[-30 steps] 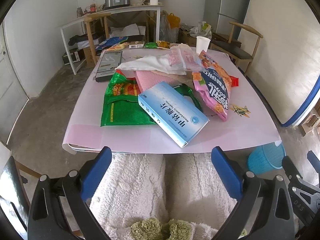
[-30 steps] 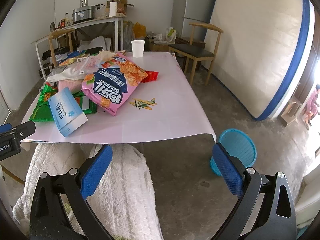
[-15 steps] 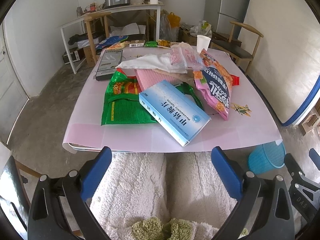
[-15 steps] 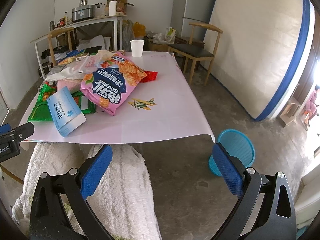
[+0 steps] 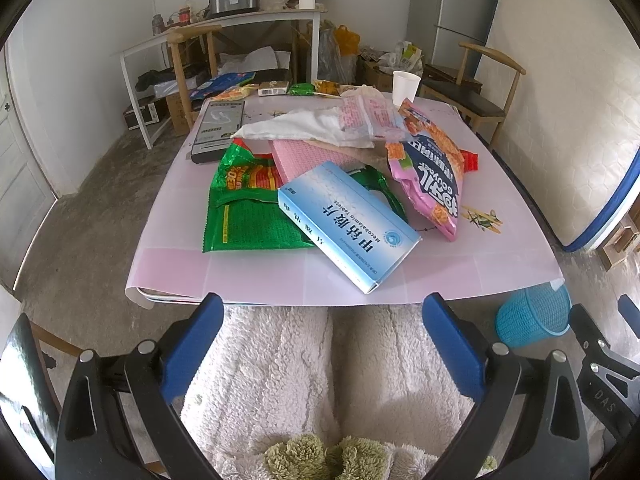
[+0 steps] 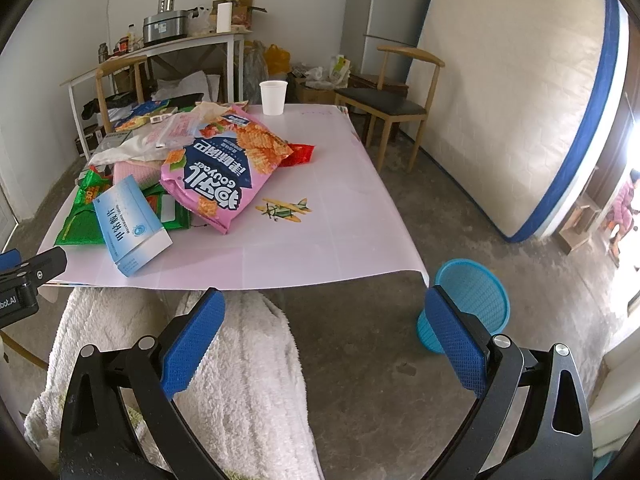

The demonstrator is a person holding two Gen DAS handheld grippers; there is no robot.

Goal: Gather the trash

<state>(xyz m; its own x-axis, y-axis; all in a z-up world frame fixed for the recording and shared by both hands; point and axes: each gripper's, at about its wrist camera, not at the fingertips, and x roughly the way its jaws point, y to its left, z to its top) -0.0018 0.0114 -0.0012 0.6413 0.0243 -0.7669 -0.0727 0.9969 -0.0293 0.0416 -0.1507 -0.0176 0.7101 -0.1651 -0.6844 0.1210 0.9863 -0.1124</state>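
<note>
A pile of trash lies on the pink table (image 5: 248, 276): a light blue medicine box (image 5: 348, 224) nearest me, a green snack bag (image 5: 248, 208), a pink snack bag (image 5: 432, 176), a white cloth-like bag (image 5: 304, 126) and a white paper cup (image 5: 405, 86). The box (image 6: 130, 226), the pink bag (image 6: 228, 168) and the cup (image 6: 273, 97) also show in the right wrist view. A blue mesh waste basket (image 6: 472, 300) stands on the floor right of the table. My left gripper (image 5: 323, 344) and right gripper (image 6: 324, 344) are both open and empty, held below the table's near edge.
White fluffy trousers (image 5: 328, 376) fill the space under both grippers. A wooden chair (image 6: 392, 100) stands at the table's far right. A white side table (image 5: 224, 28) with pots is at the back. A mattress (image 6: 528, 112) leans on the right wall.
Both views have shifted very slightly; the table and trash sit a little closer. Both grippers stay open and empty.
</note>
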